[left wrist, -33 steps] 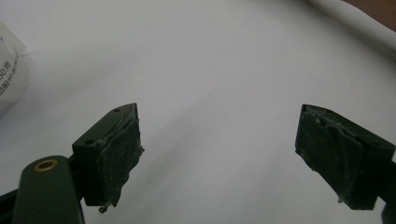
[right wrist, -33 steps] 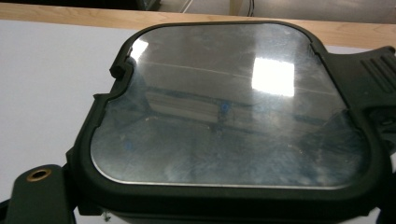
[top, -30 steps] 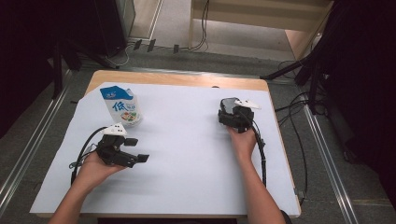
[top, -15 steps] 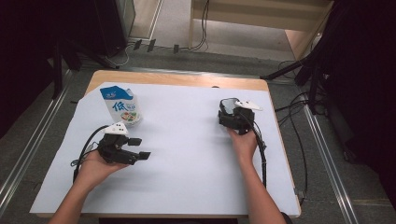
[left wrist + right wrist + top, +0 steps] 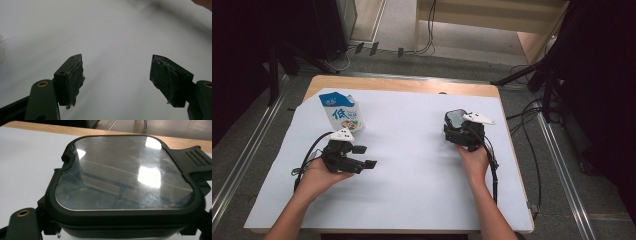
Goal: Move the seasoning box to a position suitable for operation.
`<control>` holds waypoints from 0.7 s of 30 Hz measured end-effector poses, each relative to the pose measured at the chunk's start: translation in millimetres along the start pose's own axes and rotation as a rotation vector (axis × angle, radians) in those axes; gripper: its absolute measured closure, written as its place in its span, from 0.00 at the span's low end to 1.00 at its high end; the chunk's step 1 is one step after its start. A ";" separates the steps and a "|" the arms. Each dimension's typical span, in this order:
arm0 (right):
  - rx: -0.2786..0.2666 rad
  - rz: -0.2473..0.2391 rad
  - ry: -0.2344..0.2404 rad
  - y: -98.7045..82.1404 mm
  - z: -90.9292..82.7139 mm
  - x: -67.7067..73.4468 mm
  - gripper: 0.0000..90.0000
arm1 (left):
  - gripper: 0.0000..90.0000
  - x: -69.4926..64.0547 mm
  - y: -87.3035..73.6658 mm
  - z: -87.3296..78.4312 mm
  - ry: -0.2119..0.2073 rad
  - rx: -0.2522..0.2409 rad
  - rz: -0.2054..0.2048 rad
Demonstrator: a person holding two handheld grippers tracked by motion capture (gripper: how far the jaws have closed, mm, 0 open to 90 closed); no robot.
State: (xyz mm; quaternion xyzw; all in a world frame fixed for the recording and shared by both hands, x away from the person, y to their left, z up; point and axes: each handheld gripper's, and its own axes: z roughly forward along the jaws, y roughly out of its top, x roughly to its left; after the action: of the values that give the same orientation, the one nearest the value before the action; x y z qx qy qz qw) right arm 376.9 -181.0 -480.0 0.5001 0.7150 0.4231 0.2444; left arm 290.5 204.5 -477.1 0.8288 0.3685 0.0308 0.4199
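A square container (image 5: 456,119) with a black rim and a shiny mirror-like lid (image 5: 125,172) sits between the jaws of my right gripper (image 5: 454,131), which is shut on its sides at the table's right. The gripper's fingers (image 5: 23,225) flank the container's base. A blue and white milk carton (image 5: 341,114) stands upright at the back left. Just in front of it my left gripper (image 5: 366,156) lies low over the white sheet, pointing right. It is open (image 5: 117,75); its jaws have just been opening slightly after narrowing, with nothing between them.
A white sheet (image 5: 412,175) covers the wooden table (image 5: 412,86), with bare sheet between the two hands. Cables trail from both grippers toward the near edge. Dark stands and floor cables (image 5: 532,75) surround the table.
The right gripper with the container has shifted slightly toward the near edge. The left gripper's jaws stand a little narrower than a second ago; the hand has hardly moved.
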 end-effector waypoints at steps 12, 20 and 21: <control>0.012 -0.016 0.040 -10.7 -18.8 17.4 0.18 | 0.33 1.7 7.9 10.1 -0.016 0.022 0.007; 0.023 -0.030 0.072 -19.5 -25.3 31.3 0.18 | 0.37 6.0 11.0 17.5 -0.029 0.020 -0.011; 0.027 -0.036 0.082 -22.1 -26.0 36.3 0.18 | 0.37 6.2 12.3 18.2 -0.028 0.028 -0.007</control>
State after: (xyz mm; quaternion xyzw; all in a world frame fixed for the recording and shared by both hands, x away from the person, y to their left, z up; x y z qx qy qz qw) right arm 331.8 -160.1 -482.5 0.4726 0.7391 0.4290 0.2154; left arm 308.8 191.6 -481.7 0.8336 0.3659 0.0127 0.4135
